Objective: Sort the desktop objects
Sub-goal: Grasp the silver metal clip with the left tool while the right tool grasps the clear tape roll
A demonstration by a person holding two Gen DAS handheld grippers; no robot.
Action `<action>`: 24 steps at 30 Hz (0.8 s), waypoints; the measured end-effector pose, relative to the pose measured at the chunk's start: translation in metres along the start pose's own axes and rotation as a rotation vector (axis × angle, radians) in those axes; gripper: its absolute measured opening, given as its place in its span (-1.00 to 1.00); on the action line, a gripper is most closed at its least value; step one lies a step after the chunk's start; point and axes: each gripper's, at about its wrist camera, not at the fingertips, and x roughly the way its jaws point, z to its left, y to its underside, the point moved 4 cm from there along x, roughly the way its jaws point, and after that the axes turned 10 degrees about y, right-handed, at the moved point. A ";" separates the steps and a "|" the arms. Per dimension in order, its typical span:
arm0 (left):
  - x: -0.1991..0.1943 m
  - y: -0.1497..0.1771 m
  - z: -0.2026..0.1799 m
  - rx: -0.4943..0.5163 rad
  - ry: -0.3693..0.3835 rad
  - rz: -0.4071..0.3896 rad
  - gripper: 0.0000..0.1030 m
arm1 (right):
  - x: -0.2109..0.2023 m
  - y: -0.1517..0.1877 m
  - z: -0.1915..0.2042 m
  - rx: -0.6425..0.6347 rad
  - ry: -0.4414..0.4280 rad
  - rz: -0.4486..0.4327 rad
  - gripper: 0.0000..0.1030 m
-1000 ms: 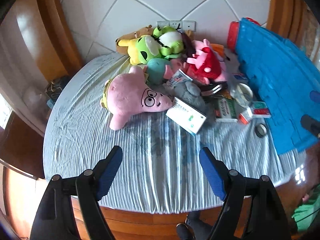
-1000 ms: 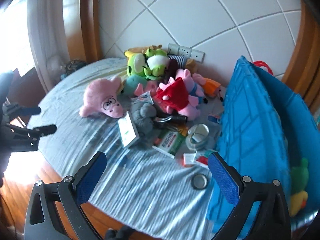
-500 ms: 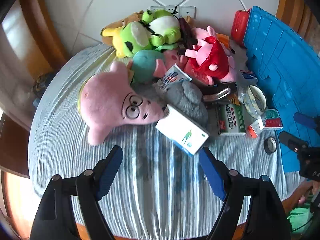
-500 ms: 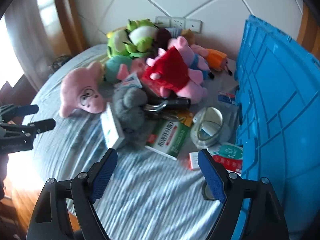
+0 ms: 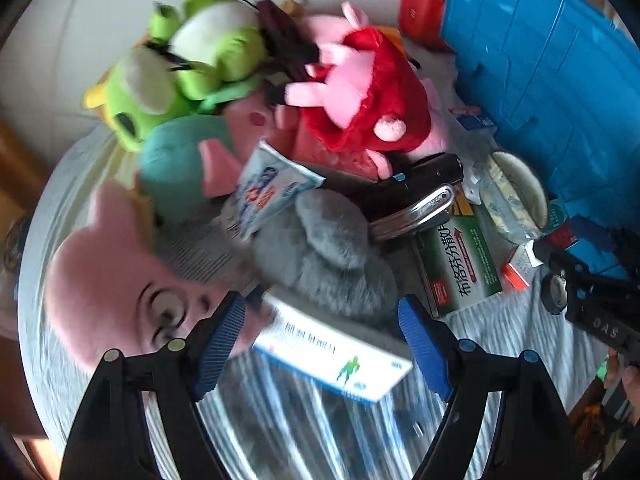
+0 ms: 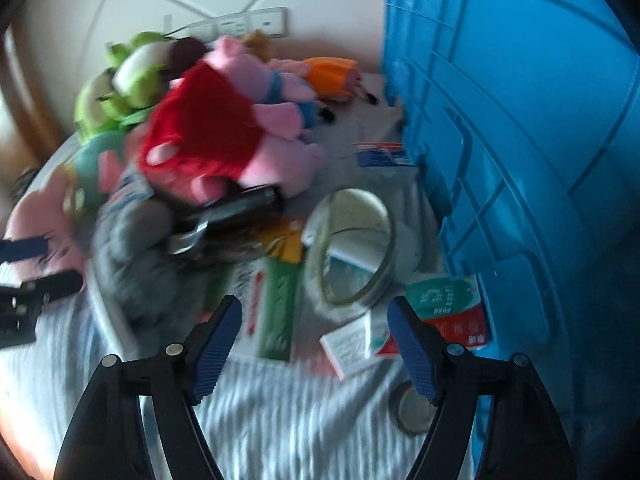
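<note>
A heap of plush toys and small boxes lies on a round table with a striped cloth [image 5: 280,420]. My left gripper [image 5: 320,316] hangs open just over a white box with a green figure [image 5: 332,352] and a grey plush [image 5: 328,248], touching neither. My right gripper [image 6: 314,316] is open with its jaws closing. A green-and-white medicine box [image 6: 276,312] and a small white box [image 6: 352,344] lie below the gap, and the pads press on nothing. A clear tape roll [image 6: 352,248] sits just beyond. The right gripper [image 5: 592,300] also shows at the edge of the left wrist view.
A tall blue crate [image 6: 520,120] stands along the right side. A pink plush with glasses [image 5: 108,288], green plush [image 5: 192,60] and red-dressed pig plush [image 5: 360,96] crowd the back. A black torch [image 5: 416,184], a red-and-green box [image 6: 448,308] and a small round roll [image 6: 412,404] lie nearby.
Both grippers have come down and forward toward the pile, so the objects look much larger. The right gripper's fingers have drawn closer together. The left gripper's opening looks the same.
</note>
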 end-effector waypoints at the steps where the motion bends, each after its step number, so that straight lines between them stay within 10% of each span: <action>1: 0.006 -0.003 0.000 0.006 0.005 0.005 0.53 | 0.006 -0.002 -0.002 0.013 0.025 -0.003 0.47; 21: 0.096 -0.043 -0.047 0.153 0.039 0.022 0.41 | 0.069 -0.010 -0.014 0.057 0.018 0.033 0.33; 24: 0.097 -0.048 -0.049 0.167 0.027 -0.002 -0.02 | 0.073 -0.012 -0.013 0.054 0.008 0.028 0.34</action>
